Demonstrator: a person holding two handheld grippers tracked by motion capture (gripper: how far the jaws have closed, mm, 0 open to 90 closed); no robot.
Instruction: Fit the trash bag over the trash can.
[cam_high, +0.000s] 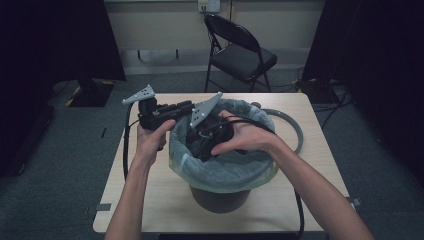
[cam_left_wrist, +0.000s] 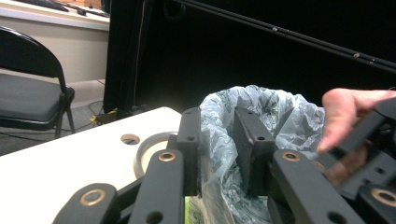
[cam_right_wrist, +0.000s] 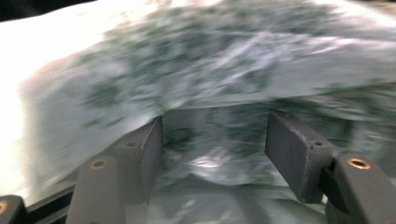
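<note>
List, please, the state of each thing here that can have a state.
bag: lining the bin, rim folded over its edge.
bin: upright on the table.
left tool: closed on the bag at its rim.
right tool: open, gripping nothing, over the bag.
chair: unfolded, empty.

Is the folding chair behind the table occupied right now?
No, the folding chair stands with a bare seat beyond the far edge of the table.
</note>
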